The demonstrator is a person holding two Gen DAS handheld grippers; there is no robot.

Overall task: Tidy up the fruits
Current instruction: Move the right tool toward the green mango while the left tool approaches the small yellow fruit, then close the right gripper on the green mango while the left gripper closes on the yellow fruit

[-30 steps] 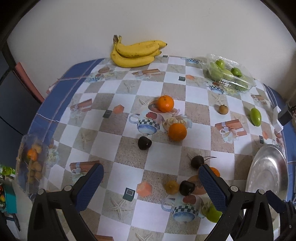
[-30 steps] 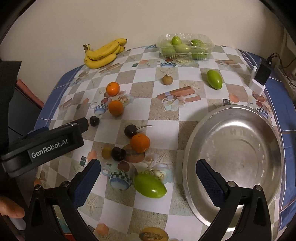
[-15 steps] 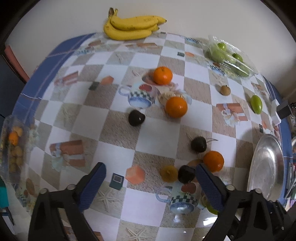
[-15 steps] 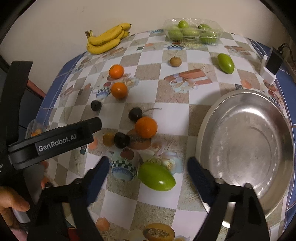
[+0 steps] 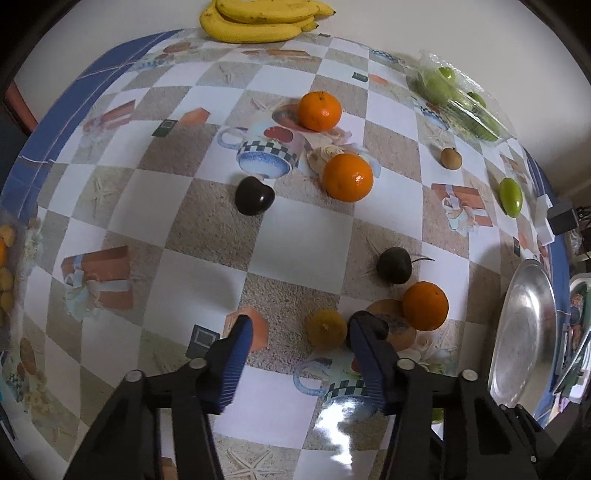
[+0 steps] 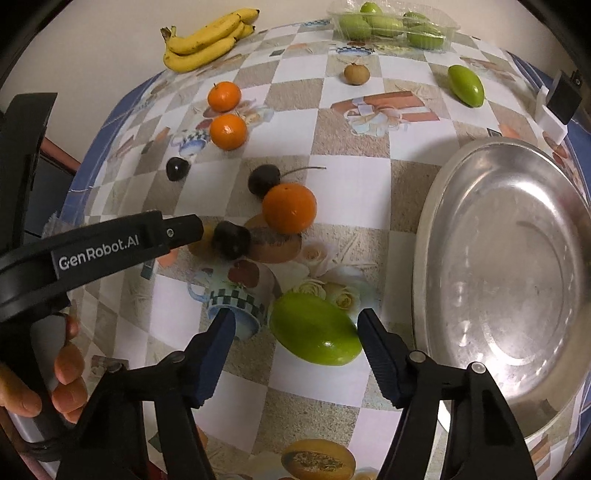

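Behind left gripper (image 5: 301, 328), dark fruit (image 5: 371, 325) half hidden

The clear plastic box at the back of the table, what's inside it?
The clear box holds several green fruits, packed close together. The ones underneath and behind are covered by those on top, so an exact count isn't possible. A green fruit that looks alike lies loose outside it.

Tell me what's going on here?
A person holds two grippers over a checkered tablecloth strewn with fruit. The right gripper, jaws just closing, brackets a large green oval fruit beside the round metal tray, not yet gripping it. The left gripper, also closing, brackets a small yellow-brown fruit.
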